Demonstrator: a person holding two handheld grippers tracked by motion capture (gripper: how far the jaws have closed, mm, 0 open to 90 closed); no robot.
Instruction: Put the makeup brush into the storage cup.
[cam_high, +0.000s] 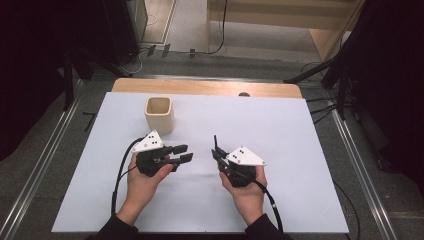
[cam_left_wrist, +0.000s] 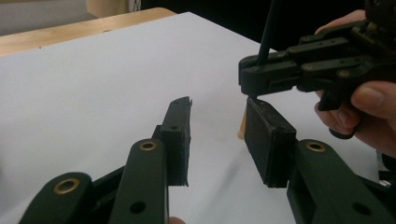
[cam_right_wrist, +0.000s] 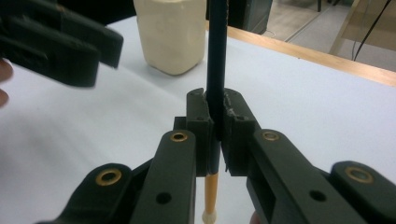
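A thin black stick (cam_right_wrist: 215, 46) with an orange lower end and a pale tip stands nearly upright, clamped between the pads of my right gripper (cam_right_wrist: 215, 100). In the high view the right gripper (cam_high: 216, 152) sits at the table's middle, with the stick (cam_high: 215, 141) rising from its jaws. My left gripper (cam_high: 186, 152) points right towards it, a short gap away. Its jaws stand apart with nothing between them (cam_left_wrist: 218, 105). In the left gripper view the right gripper (cam_left_wrist: 247, 74) holds the stick (cam_left_wrist: 267, 32) just beyond my right pad. A cream cup (cam_high: 159, 114) stands upright behind the left gripper.
A white sheet (cam_high: 280, 125) covers the table, with a wooden edge (cam_high: 205, 87) along the far side. The cream cup (cam_right_wrist: 170, 32) is beyond the held stick, to its left, in the right gripper view. Metal rails and dark stands flank the table.
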